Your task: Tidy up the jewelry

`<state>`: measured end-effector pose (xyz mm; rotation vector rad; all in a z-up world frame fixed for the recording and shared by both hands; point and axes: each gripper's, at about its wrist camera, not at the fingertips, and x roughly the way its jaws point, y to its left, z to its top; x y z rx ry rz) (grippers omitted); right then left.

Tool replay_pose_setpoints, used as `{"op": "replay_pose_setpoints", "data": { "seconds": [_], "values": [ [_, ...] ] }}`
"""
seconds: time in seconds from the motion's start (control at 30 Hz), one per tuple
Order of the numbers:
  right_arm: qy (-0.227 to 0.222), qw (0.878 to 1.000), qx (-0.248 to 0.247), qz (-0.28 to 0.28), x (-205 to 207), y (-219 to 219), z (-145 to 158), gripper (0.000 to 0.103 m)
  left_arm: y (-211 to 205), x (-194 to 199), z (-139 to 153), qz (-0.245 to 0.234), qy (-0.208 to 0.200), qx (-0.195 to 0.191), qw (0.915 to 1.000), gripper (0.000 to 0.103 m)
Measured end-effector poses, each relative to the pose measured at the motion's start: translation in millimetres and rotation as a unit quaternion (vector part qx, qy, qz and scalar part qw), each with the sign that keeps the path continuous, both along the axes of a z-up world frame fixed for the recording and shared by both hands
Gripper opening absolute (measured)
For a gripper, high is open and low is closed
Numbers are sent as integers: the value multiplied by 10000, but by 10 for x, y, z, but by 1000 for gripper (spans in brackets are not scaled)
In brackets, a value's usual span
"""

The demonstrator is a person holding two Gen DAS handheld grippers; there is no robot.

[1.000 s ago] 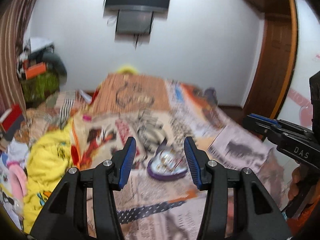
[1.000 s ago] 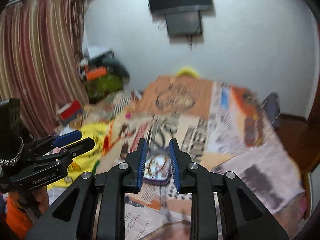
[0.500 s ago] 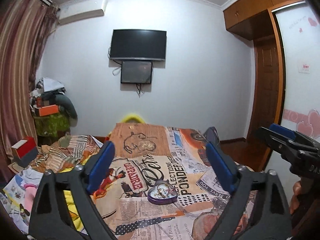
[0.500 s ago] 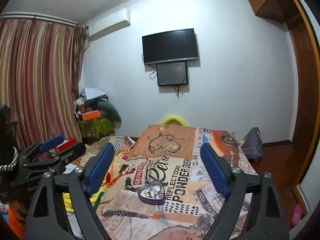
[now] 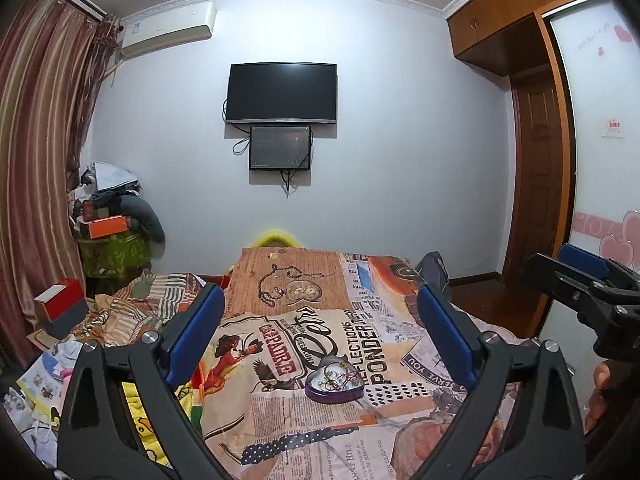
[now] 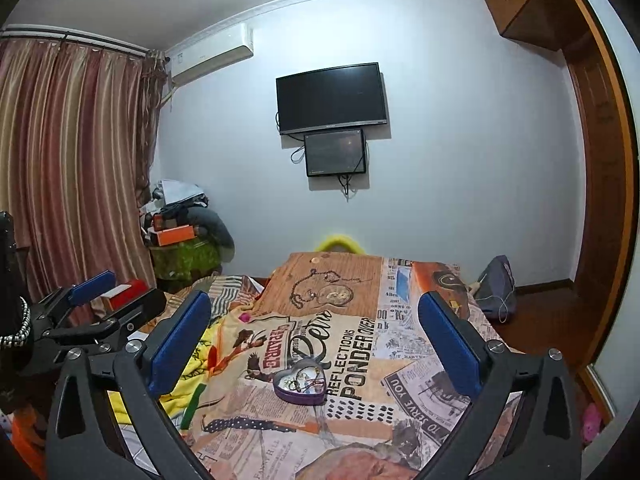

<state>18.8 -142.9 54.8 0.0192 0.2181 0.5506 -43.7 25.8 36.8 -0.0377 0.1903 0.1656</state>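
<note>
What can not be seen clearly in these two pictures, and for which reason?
- Heart-shaped box: the jewelry inside is too small in both wrist views to name or count the pieces.
- Bedspread: its near edge is hidden behind the left gripper in the left view and the right gripper in the right view.
- Clutter pile beside the curtain: items overlap, too small to identify.

Left gripper: jaws found widened from moderate gap a second ago to full spread. Right gripper: jaws, nearly closed a second ago, found spread wide. Both raised and levelled; heart-shaped box, earlier framed close between fingers, now seen smaller, lower. Motion blur gone.
</note>
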Motion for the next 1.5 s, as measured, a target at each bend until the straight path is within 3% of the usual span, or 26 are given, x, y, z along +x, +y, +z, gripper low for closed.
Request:
{"op": "replay_pose_setpoints", "data": {
  "seconds": [1.5],
  "values": [
    [218, 9996, -159, -41, -48, -19, -47, 103, 68, 120, -83, 25, 165, -132, 9998, 100]
  ]
}}
